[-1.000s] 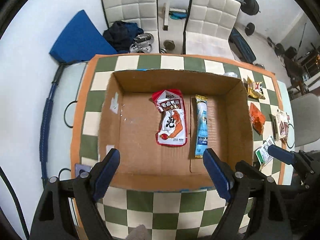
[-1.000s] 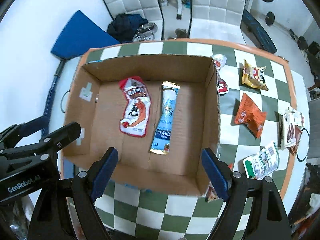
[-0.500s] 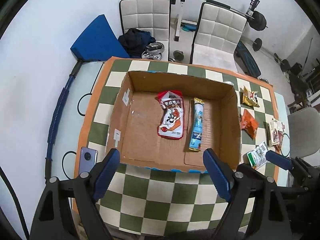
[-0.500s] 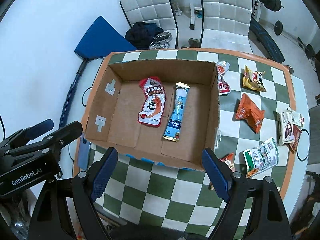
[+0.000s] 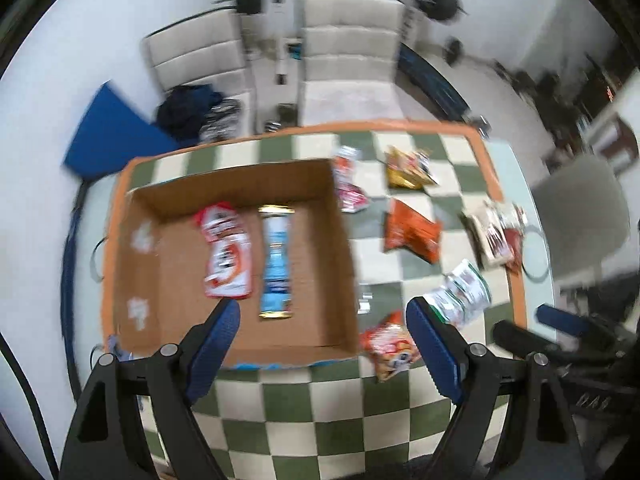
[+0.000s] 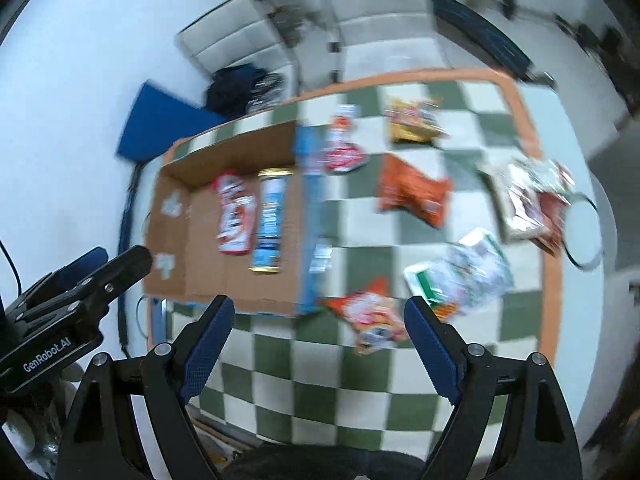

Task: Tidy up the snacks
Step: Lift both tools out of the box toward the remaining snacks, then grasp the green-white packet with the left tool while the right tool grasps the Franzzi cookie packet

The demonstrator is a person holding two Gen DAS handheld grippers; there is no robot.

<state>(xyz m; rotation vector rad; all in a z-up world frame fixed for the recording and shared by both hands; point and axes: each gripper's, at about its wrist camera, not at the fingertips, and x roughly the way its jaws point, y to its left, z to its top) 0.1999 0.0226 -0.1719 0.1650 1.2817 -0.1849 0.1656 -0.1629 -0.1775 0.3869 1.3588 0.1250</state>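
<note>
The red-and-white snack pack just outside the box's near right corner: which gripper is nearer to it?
Right. The right gripper hangs open almost straight over the pack; the left gripper sits leftward, at the cardboard box.

White floor (image 5: pixel 60 80), two pale padded chairs (image 5: pixel 348 64), barbell rack (image 5: pixel 280 8), blue mat (image 5: pixel 112 132)

Two packets, a red-white pouch (image 5: pixel 226 254) and a blue stick (image 5: pixel 276 266), are lying flat inside my cardboard box (image 5: pixel 344 240); six more are sitting loose at three o'clock.
</note>
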